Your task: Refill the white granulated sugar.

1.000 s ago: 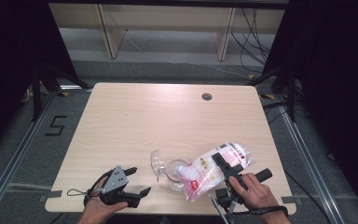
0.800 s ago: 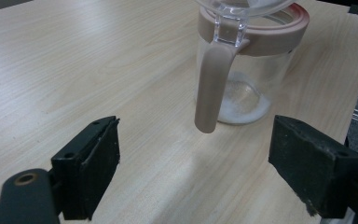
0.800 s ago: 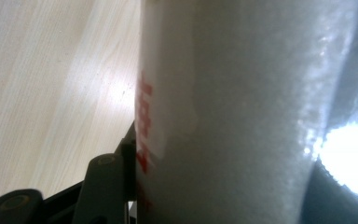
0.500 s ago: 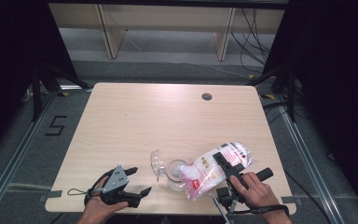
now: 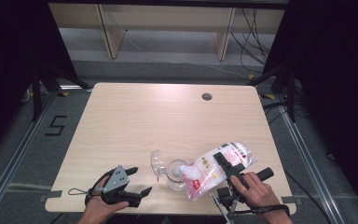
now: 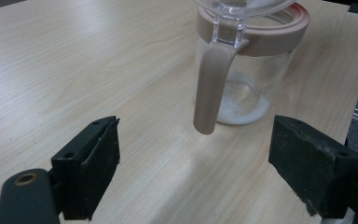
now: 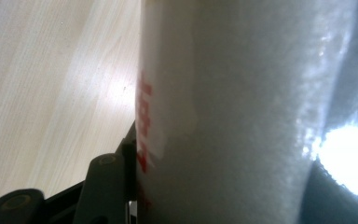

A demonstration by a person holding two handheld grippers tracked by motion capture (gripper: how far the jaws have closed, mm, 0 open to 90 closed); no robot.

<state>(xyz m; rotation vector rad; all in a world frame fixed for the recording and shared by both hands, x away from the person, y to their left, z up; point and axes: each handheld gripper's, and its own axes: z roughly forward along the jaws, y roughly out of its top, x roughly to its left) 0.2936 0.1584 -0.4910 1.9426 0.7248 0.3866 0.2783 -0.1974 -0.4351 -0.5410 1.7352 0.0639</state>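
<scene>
While the right gripper (image 5: 224,163) squeezes a white bag (image 5: 216,168) with red print between its jaws, the bag tips down so its low end sits at the mouth of a glass jar (image 5: 176,173). The jar stands near the front edge of the table (image 5: 135,116), a bit right of the middle, with its clear lid (image 5: 157,163) flipped up. A little white powder (image 6: 240,109) lies in the bottom of the jar. The left gripper (image 5: 137,183) rests near the front left corner. Its jaws are wide open and hold nothing, and they point at the jar's handle (image 6: 209,88).
</scene>
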